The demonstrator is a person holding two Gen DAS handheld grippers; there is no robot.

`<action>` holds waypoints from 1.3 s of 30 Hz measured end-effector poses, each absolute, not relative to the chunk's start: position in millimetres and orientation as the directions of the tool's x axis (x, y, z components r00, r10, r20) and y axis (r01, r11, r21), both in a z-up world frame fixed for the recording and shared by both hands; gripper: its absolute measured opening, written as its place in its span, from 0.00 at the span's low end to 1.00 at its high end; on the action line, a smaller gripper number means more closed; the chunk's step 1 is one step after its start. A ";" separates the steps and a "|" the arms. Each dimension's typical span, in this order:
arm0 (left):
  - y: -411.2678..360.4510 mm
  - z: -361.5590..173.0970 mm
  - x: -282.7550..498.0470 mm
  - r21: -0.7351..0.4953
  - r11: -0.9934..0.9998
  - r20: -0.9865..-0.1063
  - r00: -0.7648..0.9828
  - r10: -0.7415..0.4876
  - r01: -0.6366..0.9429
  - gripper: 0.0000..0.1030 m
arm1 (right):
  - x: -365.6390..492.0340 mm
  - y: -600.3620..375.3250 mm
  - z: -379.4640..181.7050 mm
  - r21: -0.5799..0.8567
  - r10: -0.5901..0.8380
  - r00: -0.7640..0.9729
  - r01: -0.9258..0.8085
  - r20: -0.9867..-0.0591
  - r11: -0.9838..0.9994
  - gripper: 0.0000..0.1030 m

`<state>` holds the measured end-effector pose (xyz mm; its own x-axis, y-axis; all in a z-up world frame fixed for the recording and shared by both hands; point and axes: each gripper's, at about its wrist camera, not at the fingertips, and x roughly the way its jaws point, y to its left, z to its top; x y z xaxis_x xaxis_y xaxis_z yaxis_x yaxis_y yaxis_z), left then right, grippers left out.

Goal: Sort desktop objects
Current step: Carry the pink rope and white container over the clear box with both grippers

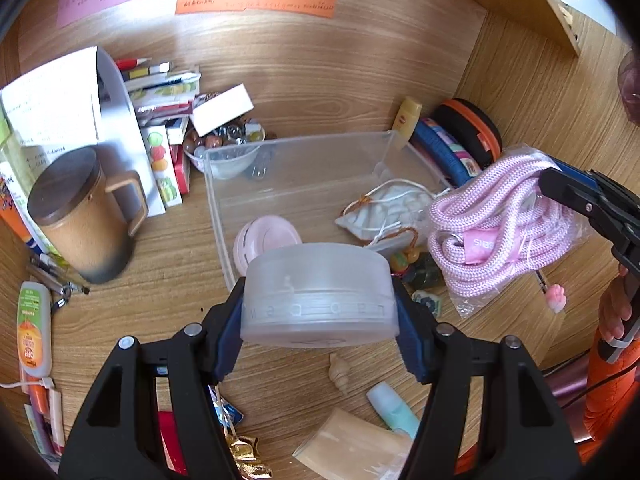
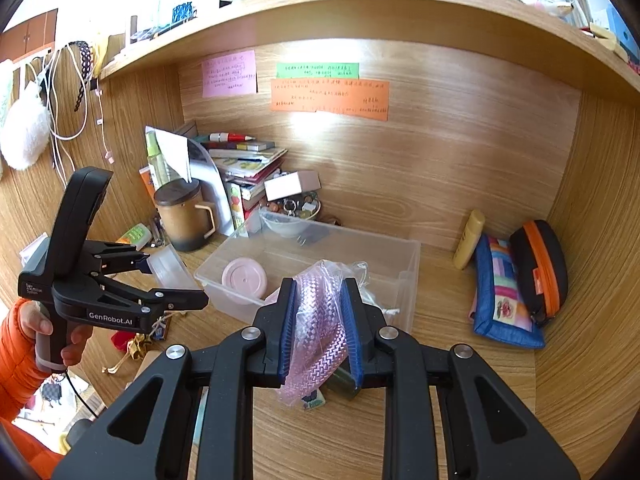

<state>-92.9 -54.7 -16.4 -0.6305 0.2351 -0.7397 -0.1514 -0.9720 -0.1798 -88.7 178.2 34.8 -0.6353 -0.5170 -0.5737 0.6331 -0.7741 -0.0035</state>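
My left gripper [image 1: 318, 300] is shut on a round frosted plastic container [image 1: 320, 294], held above the desk just in front of a clear plastic bin [image 1: 296, 164]. From the right wrist view the same left gripper [image 2: 154, 266] and frosted container [image 2: 170, 266] hang left of the clear bin [image 2: 376, 248]. My right gripper [image 2: 320, 320] is shut on a bagged coil of pink rope [image 2: 316, 320]. In the left wrist view that pink rope [image 1: 492, 228] hangs at the bin's right side. A pink round lid [image 1: 268, 238] and a white drawstring pouch [image 1: 388, 210] lie inside the bin.
A brown lidded mug [image 1: 84, 216], stacked books [image 1: 164, 92] and a bowl of beads [image 1: 228, 148] stand left and behind the bin. A patchwork pouch [image 2: 504, 296] and black-orange case [image 2: 540, 268] lie right. Small charms [image 1: 412, 264], a shell [image 1: 340, 372], tubes and a soap bar [image 1: 352, 448] litter the front.
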 end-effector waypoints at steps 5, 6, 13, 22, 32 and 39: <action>-52.2 -8.0 -95.6 -0.176 -0.971 -0.730 -0.641 0.238 -0.160 0.63 | -97.3 177.0 44.5 -0.005 -0.520 -0.646 0.630 -0.559 -0.777 0.20; -52.2 -5.5 -97.2 -0.174 -0.971 -0.727 -0.644 0.239 -0.164 0.63 | -100.1 175.7 45.9 -0.011 -0.516 -0.650 0.628 -0.558 -0.778 0.20; -57.5 1.0 -111.8 -0.171 -0.972 -0.720 -0.653 0.234 -0.160 0.63 | -123.2 167.8 45.7 -0.007 -0.507 -0.652 0.618 -0.564 -0.786 0.20; -63.2 -3.1 -141.5 -0.167 -0.975 -0.735 -0.641 0.222 -0.147 0.63 | -154.4 150.7 37.1 0.006 -0.508 -0.628 0.625 -0.590 -0.780 0.20; -61.7 -18.6 -181.7 -0.159 -0.977 -0.763 -0.611 0.211 -0.138 0.63 | -188.2 133.4 13.4 0.020 -0.503 -0.593 0.634 -0.629 -0.773 0.20; -60.1 -33.7 -206.5 -0.150 -0.979 -0.790 -0.579 0.202 -0.138 0.63 | -211.7 127.1 -5.4 0.043 -0.506 -0.562 0.640 -0.655 -0.767 0.20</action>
